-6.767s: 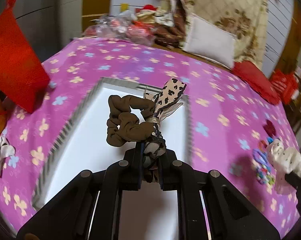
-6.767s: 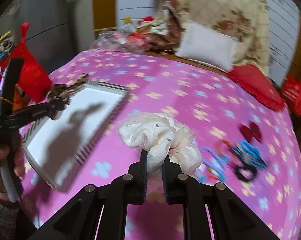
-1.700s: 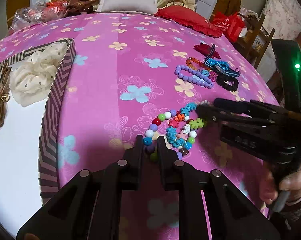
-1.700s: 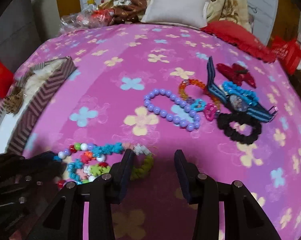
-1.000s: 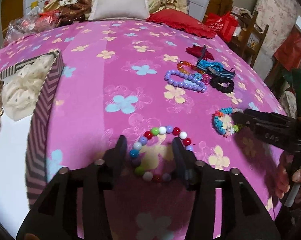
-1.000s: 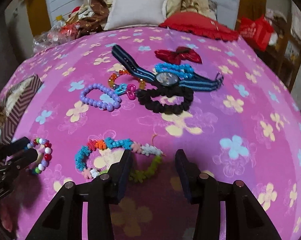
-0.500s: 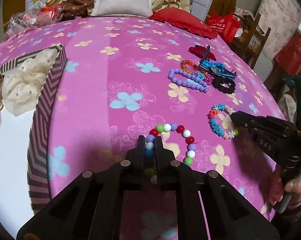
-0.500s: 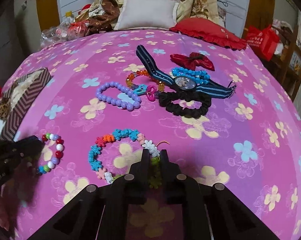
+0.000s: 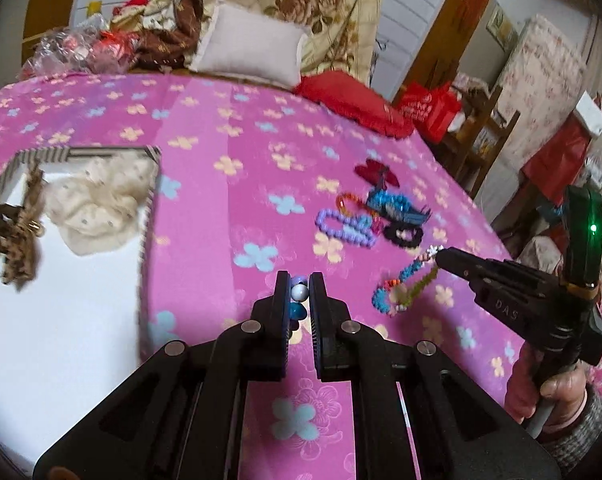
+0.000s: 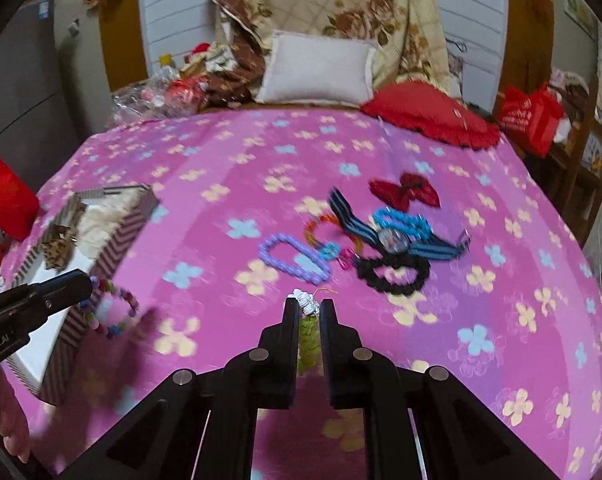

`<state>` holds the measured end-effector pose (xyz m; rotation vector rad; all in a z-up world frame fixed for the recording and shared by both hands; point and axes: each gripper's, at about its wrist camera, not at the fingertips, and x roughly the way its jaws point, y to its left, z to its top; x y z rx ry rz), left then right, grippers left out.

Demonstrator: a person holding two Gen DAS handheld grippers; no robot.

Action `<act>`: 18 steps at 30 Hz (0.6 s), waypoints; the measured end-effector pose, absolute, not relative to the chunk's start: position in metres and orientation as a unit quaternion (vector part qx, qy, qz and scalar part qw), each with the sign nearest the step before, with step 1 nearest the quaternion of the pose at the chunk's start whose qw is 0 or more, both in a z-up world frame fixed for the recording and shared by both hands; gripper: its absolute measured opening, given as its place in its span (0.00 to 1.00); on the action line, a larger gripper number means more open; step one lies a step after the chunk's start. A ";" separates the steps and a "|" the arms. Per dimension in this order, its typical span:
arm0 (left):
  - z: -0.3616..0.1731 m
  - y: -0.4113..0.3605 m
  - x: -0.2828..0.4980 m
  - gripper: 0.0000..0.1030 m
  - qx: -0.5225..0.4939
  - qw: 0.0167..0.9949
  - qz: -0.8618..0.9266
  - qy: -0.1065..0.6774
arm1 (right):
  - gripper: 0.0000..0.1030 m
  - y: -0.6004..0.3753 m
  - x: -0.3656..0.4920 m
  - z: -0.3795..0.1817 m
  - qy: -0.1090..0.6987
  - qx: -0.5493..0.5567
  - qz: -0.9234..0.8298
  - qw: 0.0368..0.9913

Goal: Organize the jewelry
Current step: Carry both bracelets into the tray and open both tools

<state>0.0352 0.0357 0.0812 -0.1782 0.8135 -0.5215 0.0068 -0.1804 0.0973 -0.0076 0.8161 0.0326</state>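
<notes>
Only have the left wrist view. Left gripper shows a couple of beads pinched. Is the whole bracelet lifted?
Observer: Yes. In the right wrist view the bead bracelet hangs as a full loop from the left gripper, beside the box wall.
Operator: Right gripper's hold?
Observer: The right gripper is shut on the green-and-white stretch of the chunky bracelet.

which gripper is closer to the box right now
Left. The left gripper, holding a round-bead bracelet, hangs right beside the box; the right gripper is farther out, near the jewelry pile.
</notes>
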 end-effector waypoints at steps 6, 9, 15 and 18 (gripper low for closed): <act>0.101 0.071 0.036 0.07 -0.114 0.893 -0.227 0.372 | 0.09 -0.142 0.002 0.128 0.375 -0.024 0.043 0.926; 0.105 0.092 0.038 0.07 -0.130 0.896 -0.209 0.371 | 0.09 -0.121 0.002 0.144 0.366 -0.030 0.065 0.928; 0.107 0.134 0.042 0.07 -0.154 0.901 -0.169 0.368 | 0.09 -0.067 0.005 0.161 0.359 -0.038 0.116 0.925; 0.107 0.154 0.044 0.07 -0.161 0.905 -0.145 0.367 | 0.09 -0.037 0.010 0.163 0.362 -0.041 0.142 0.920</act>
